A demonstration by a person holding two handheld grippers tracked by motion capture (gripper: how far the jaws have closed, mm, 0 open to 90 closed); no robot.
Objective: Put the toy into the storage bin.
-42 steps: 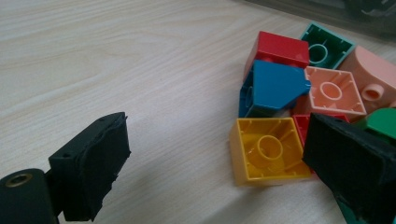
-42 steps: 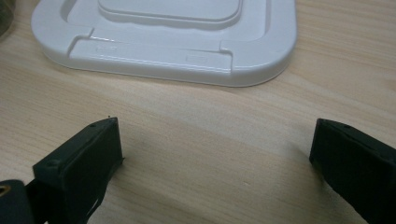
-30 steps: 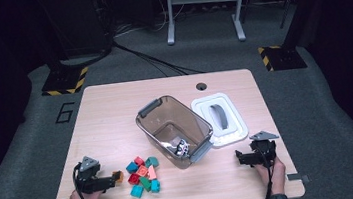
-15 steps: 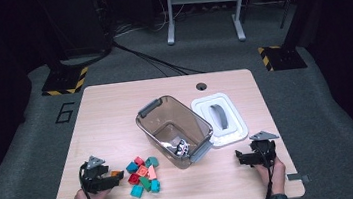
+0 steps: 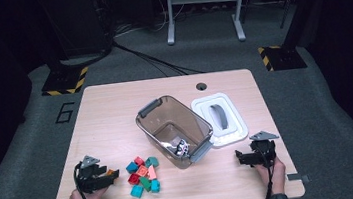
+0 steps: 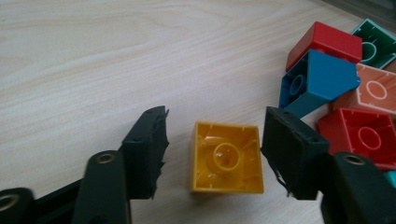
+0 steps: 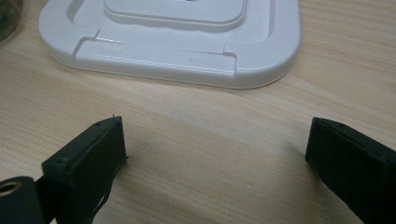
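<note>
Yellow brick (image 6: 227, 157): on the table (image 5: 116, 116), just left of the brick pile (image 5: 143, 176); left gripper (image 6: 212, 154) jaws closing around it, one pad touching, not yet clamped. Right gripper (image 7: 215, 154) jaws apart, beside white lid (image 7: 177, 42)

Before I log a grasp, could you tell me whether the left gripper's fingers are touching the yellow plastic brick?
Apart: the left gripper view shows bare table between the yellow plastic brick and the left-hand one of the fingers.

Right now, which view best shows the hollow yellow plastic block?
The left gripper view: the hollow yellow plastic block lies open side up between the gripper's jaws. In the high view it is a small orange-yellow speck at the left gripper.
</note>
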